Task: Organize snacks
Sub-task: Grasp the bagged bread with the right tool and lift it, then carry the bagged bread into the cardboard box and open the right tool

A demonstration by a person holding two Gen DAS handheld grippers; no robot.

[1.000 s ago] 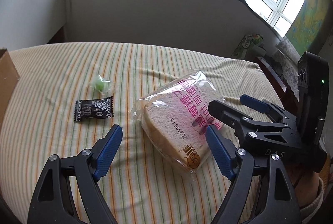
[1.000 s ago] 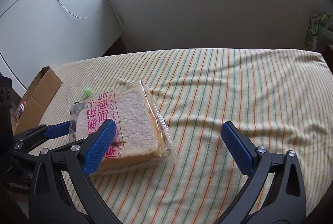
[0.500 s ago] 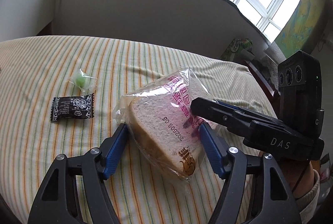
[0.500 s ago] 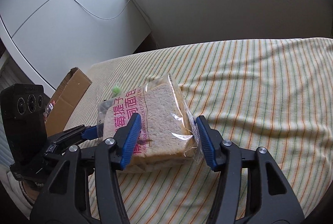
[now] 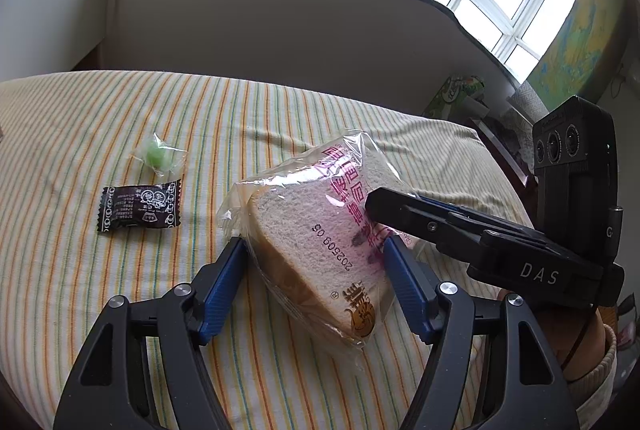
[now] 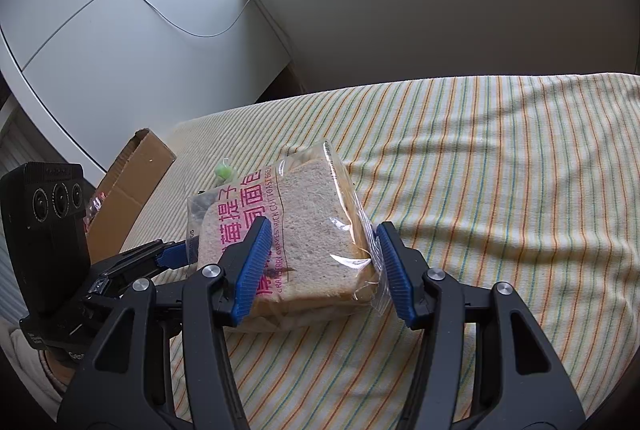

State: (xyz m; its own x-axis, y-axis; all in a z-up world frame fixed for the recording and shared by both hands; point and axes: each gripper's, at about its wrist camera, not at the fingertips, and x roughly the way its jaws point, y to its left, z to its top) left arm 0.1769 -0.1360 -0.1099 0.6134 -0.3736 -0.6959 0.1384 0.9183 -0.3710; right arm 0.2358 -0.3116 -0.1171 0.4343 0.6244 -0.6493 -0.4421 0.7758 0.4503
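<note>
A clear bag of sliced toast bread (image 5: 304,218) with pink print sits tilted on the striped cloth (image 5: 80,110). My left gripper (image 5: 316,254) is shut on its near end, with a blue pad against each side of the bag. From the right, my right gripper (image 6: 322,234) is shut on the same bread bag (image 6: 316,206), and its pads crease the plastic. To the left of the bread lie a black candy packet (image 5: 138,208) and a green sweet in clear wrap (image 5: 158,156), both untouched.
An open cardboard box (image 6: 132,182) stands at the cloth's left edge, beyond the left gripper. A white cabinet and a padded wall rise behind the surface. Shelves with clutter stand past the right edge, below the window.
Both grippers have shut on the bread bag, the right one from wide open. The bag now stands more tilted between them. The candies have not moved.
</note>
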